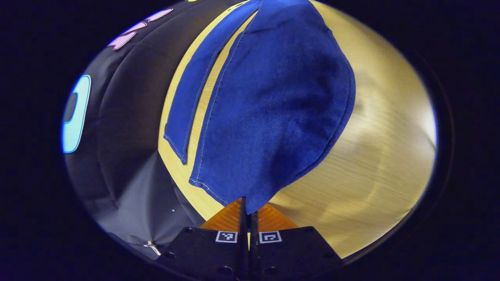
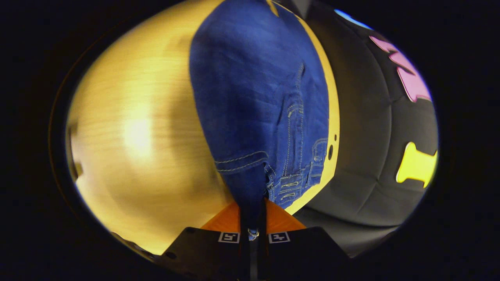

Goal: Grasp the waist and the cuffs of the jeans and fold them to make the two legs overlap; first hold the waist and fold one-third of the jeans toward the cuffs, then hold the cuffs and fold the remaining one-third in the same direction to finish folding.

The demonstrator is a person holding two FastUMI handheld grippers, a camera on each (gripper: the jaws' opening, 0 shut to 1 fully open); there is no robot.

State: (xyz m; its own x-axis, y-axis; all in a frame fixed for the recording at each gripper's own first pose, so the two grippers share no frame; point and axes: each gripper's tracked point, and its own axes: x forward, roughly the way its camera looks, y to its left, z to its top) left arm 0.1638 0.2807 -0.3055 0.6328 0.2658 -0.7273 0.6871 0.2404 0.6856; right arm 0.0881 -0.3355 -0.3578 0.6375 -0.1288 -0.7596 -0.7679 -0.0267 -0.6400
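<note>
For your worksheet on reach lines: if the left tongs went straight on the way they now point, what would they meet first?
The left tongs are already shut on the jeans, so denim comes first; beyond it probably the wooden table, though depth is unclear.

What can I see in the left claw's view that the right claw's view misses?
The left gripper view has the two leg ends: one cuff flat on the table, the other pinched in the left claw. The right gripper view has the waist, with its stitching and belt loops, pinched in the right claw. Both share the blue jeans and the wooden table.
</note>
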